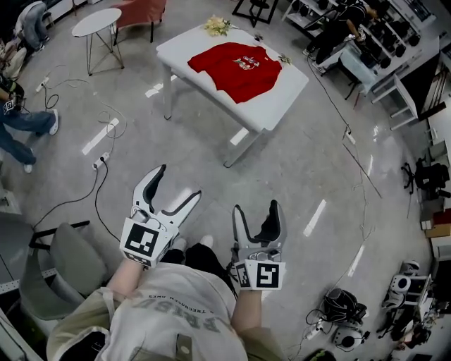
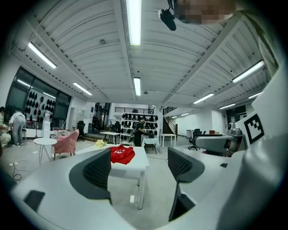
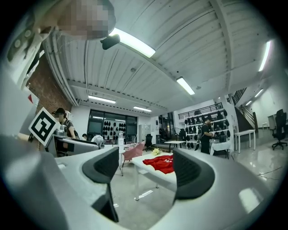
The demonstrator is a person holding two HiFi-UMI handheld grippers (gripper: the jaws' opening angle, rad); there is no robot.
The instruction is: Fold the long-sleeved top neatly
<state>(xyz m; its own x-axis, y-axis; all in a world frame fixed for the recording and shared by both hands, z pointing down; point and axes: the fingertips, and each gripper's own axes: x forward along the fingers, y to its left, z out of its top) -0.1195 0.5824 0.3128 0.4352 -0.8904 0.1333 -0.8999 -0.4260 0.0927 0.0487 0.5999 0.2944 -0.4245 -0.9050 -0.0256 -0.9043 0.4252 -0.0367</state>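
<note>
A red long-sleeved top (image 1: 236,68) lies spread on a white table (image 1: 282,99) across the room, well away from both grippers. In the head view my left gripper (image 1: 180,182) and right gripper (image 1: 256,208) are held out over the floor in front of me, both open with nothing between the jaws. The left gripper view looks level along its open jaws (image 2: 140,167) at the red top (image 2: 122,154) on the table (image 2: 143,167). In the right gripper view the top (image 3: 160,164) shows between the open jaws (image 3: 146,168).
Yellow flowers (image 1: 217,26) sit at the table's far corner. A small round white table (image 1: 96,22) and a pink chair (image 1: 141,10) stand to the left. Cables (image 1: 106,151) trail over the floor, and a grey chair (image 1: 67,261) is near my left. People stand at the room's edges (image 1: 338,25).
</note>
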